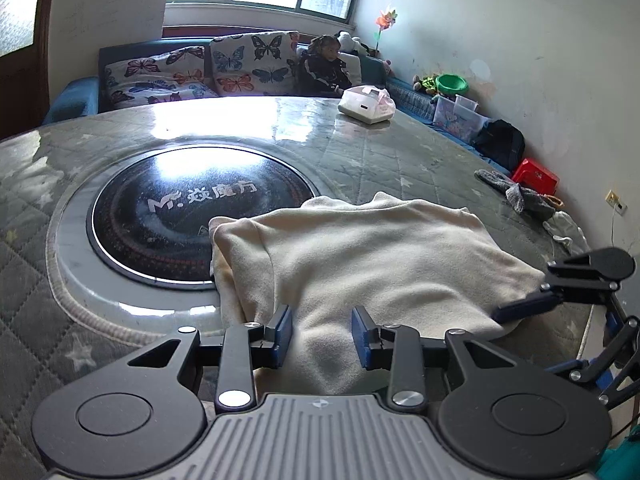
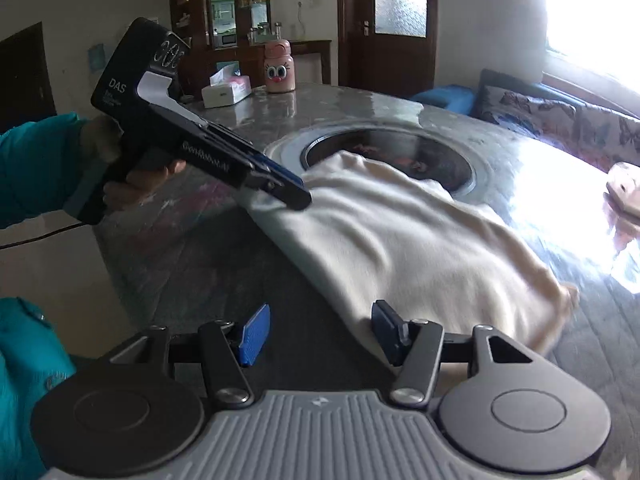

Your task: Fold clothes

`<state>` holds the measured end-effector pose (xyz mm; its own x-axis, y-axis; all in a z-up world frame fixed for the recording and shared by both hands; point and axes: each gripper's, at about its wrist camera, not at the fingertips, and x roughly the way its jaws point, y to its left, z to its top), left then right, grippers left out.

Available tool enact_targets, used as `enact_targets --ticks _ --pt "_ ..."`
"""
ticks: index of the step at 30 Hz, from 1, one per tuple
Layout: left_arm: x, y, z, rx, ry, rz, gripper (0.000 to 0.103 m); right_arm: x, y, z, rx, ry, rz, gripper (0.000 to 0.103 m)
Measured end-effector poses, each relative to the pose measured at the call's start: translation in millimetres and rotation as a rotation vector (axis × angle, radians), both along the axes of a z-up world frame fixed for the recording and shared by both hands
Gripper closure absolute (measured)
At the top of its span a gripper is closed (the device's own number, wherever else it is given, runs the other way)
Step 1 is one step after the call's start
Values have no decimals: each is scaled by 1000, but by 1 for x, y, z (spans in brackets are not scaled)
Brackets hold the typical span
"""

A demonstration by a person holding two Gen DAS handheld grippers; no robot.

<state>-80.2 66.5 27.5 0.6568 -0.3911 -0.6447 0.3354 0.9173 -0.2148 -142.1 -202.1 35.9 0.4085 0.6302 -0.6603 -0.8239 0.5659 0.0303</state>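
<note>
A cream fleece garment (image 1: 380, 256) lies folded on the round table, its far end overlapping the black cooktop. My left gripper (image 1: 321, 334) has the garment's near edge filling the gap between its blue pads. In the right wrist view the left gripper (image 2: 298, 192) sits at the raised left corner of the garment (image 2: 420, 240). My right gripper (image 2: 320, 334) stands open. Its right finger touches the near edge, and dark table shows between its pads. One of the right gripper's fingers (image 1: 524, 306) shows at the garment's right corner.
A black round cooktop (image 1: 192, 212) is set into the table's middle. A white appliance (image 1: 366, 106) and a grey cloth (image 1: 516, 192) lie farther out. A pink bottle (image 2: 280, 66) and a tissue box (image 2: 226, 90) stand at the far edge. A person (image 1: 324, 64) sits on the sofa.
</note>
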Motion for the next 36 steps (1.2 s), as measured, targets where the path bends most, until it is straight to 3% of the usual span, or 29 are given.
enact_targets --ticks 6,10,17,23,31,36 --pt "-17 -3 0 -11 7 18 67 -2 -9 1 -57 -5 41 45" --pt "-28 -3 4 -17 6 27 67 3 -20 15 -16 37 36 46" --pt "-19 -14 30 -78 -44 36 69 43 -24 28 98 -3 -157 46" --pt "3 -52 15 -73 -14 -12 71 77 -27 15 86 -9 -305 50" --pt "-12 -71 -2 62 -52 -53 76 82 -24 -2 2 -45 -329 51" --pt "-26 -67 4 78 -74 -53 74 82 -17 7 4 -85 -332 51"
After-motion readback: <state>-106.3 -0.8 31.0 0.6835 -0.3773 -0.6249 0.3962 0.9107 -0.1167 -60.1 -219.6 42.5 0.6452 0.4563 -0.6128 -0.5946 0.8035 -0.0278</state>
